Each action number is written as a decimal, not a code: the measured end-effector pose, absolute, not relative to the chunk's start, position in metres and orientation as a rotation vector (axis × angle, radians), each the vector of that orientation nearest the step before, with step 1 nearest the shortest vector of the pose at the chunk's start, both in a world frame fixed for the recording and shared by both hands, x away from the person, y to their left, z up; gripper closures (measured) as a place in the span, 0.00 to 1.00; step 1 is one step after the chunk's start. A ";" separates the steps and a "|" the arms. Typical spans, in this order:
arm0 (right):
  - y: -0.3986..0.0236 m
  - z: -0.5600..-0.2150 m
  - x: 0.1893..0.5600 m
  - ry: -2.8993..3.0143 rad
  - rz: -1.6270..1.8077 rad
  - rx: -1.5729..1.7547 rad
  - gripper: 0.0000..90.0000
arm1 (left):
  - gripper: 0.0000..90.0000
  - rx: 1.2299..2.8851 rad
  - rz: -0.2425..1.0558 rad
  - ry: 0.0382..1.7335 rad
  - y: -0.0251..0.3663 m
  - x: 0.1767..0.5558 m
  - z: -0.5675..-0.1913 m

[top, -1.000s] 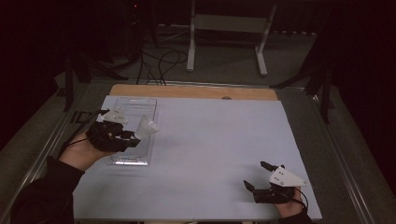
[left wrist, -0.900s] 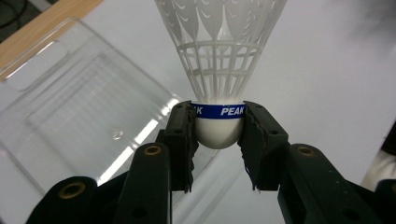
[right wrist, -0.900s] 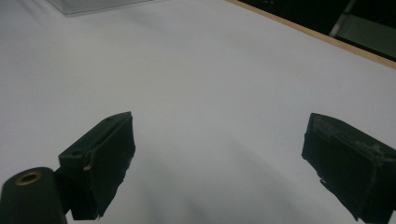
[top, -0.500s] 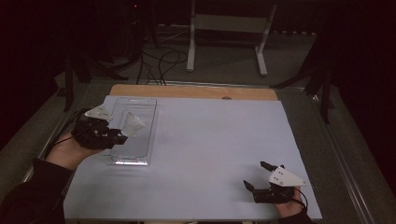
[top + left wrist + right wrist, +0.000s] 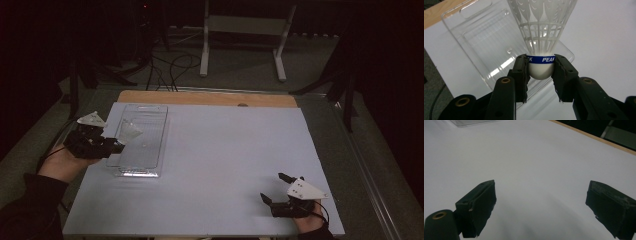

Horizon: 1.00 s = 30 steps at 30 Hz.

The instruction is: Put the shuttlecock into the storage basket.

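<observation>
A white plastic shuttlecock [image 5: 541, 32] with a blue band reading PEAK is held by its rounded cork base in my left gripper [image 5: 541, 71], whose jaws are shut on it. In the high view that left gripper [image 5: 119, 146] hovers at the left edge of a clear plastic tray [image 5: 150, 150], with the shuttlecock [image 5: 131, 129] pointing over the tray. The clear tray [image 5: 481, 42] lies under and behind the shuttlecock. My right gripper [image 5: 274, 187] rests near the table's front right corner, open, with only the white table [image 5: 536, 170] between its jaws.
A wooden strip [image 5: 205, 98] runs along the white table's far edge. Beyond it stand a white metal frame [image 5: 245, 30] and loose cables [image 5: 170, 65] on the floor. A corner of the clear tray [image 5: 471, 122] shows far off in the right gripper view.
My left gripper has drawn back to the left with the shuttlecock, from over the tray's middle to its left edge. The right gripper has stayed put.
</observation>
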State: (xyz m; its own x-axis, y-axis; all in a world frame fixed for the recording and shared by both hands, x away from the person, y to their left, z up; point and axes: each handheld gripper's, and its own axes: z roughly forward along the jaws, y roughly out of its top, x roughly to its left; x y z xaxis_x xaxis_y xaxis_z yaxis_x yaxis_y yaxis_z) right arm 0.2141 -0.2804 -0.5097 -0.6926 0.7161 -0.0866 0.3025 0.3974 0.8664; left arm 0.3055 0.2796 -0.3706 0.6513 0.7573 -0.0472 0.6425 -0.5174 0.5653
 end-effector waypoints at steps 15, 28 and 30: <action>-0.280 -0.510 0.215 2.211 1.233 0.874 0.10 | 0.74 2.347 0.296 1.188 0.292 0.311 -0.391; -0.279 -0.510 0.215 2.216 1.225 0.872 0.10 | 0.74 2.355 0.358 1.163 0.299 0.313 -0.411; -0.279 -0.510 0.215 2.218 1.226 0.872 0.10 | 0.74 2.357 0.346 1.177 0.300 0.315 -0.415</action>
State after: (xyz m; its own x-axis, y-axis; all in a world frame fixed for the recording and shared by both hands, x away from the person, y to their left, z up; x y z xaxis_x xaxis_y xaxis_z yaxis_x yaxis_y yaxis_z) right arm 0.2147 -0.2789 -0.5103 -0.6948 0.7140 -0.0863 0.3068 0.4027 0.8624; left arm 0.3150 0.2997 -0.4151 0.5983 0.8012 0.0117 0.6796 -0.5151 0.5222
